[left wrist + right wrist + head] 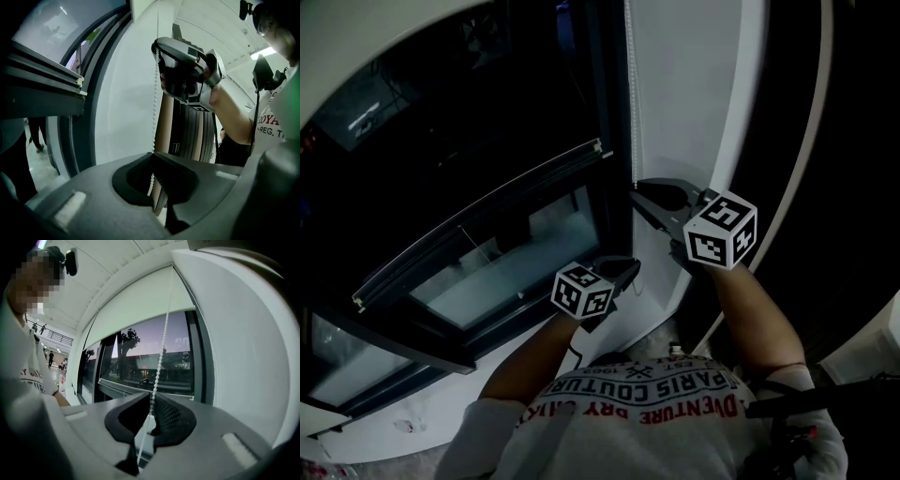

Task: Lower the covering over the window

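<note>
My left gripper (153,157) has its dark, ribbed jaws pressed together on the bead chain (154,93), a string of small round white beads that drops into the notch between them. My right gripper (152,397) pinches the same chain higher up, its jaws nearly together with the beads running taut from the tips up toward the top of the window. From the head view, the right gripper (636,192) sits above the left one (628,270), both against the window's right edge.

The roller blind (140,305) is smooth, pale fabric. It covers only the upper part of the window pane (140,362), and below its straight lower edge trees and a dusky sky show through the glass. A dark frame (199,357) borders the pane, and a plain, smooth white wall (243,357) stands just to the right of it. The ceiling is white, and a bright corridor runs off to the left.
</note>
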{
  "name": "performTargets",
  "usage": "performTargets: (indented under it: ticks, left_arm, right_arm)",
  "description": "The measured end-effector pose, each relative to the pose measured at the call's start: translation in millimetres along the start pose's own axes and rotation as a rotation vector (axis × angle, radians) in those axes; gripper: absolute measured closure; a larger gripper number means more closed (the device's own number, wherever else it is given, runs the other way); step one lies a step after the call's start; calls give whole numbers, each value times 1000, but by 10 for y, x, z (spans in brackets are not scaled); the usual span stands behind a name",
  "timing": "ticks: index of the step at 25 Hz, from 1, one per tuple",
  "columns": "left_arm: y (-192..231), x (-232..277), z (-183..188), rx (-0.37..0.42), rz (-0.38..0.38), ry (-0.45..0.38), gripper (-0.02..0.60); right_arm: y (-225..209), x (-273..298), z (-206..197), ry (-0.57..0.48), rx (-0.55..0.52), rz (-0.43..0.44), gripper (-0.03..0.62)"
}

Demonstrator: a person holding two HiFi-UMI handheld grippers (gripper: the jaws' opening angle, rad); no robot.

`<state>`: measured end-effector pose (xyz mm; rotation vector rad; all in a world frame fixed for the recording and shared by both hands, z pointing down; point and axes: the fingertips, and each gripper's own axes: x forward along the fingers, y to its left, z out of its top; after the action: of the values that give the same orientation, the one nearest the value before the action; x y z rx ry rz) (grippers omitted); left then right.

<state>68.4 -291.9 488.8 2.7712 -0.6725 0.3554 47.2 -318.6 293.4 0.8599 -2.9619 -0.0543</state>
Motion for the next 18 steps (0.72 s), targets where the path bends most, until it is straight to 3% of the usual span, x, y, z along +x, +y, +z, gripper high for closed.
performTargets:
  ticks: [11,15,18]
  left_arm:
    - [99,39,-7,24,4,12,572]
    - [128,113,-207,54,5,81,574]
    - [179,156,-436,32,15,116,574]
  right_arm:
    - [-76,17,15,-60,57,14,592]
    - [-62,48,-196,10,14,-7,592]
    - [-14,69,-434,50,32,-8,592]
